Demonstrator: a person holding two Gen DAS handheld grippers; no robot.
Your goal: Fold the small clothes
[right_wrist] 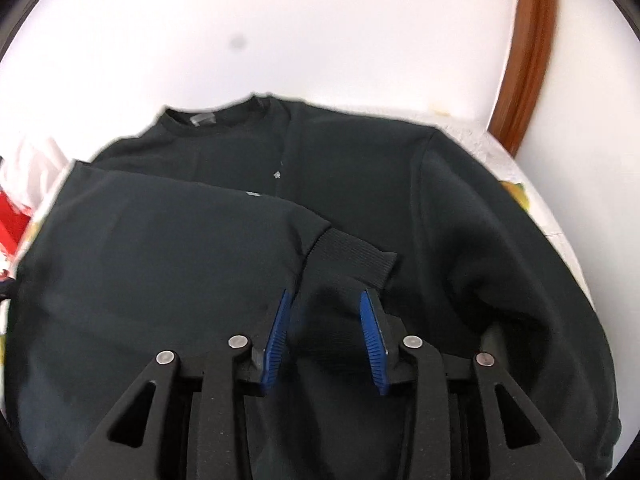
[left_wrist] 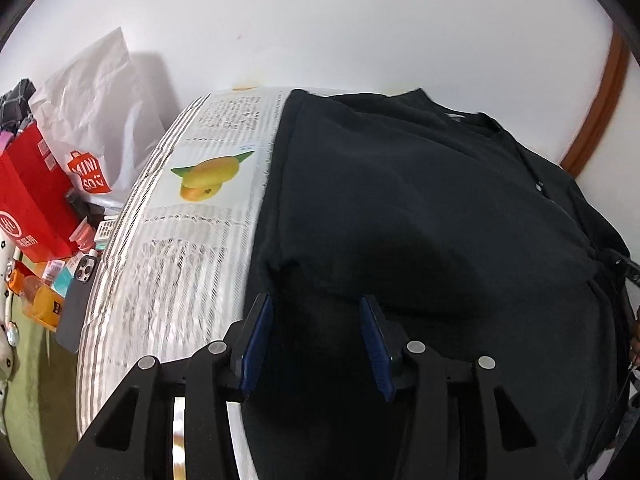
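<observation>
Clearly, in the left wrist view, the left gripper [left_wrist: 316, 304] hangs with its jaws partly open and nothing between the blue pads; dark cloth lies below the gap. The black sweatshirt [left_wrist: 420, 200] spreads from twelve o'clock to three o'clock of the tongs, its left edge folded along the newspaper-print table cover [left_wrist: 192, 240]. A red bag [left_wrist: 28, 200] and a phone [left_wrist: 78, 300] lie off at nine o'clock.

In the right wrist view, the right gripper [right_wrist: 325, 300] also stands partly open and empty. The ribbed cuff [right_wrist: 352, 258] of the folded-over sleeve lies just beyond the fingertips at twelve o'clock, its long axis running from ten o'clock to four o'clock. The unfolded sleeve [right_wrist: 500, 260] trails at two o'clock, collar [right_wrist: 224, 116] at eleven. The right hand seems nearer that sleeve, so the next fold likely falls to it.
</observation>
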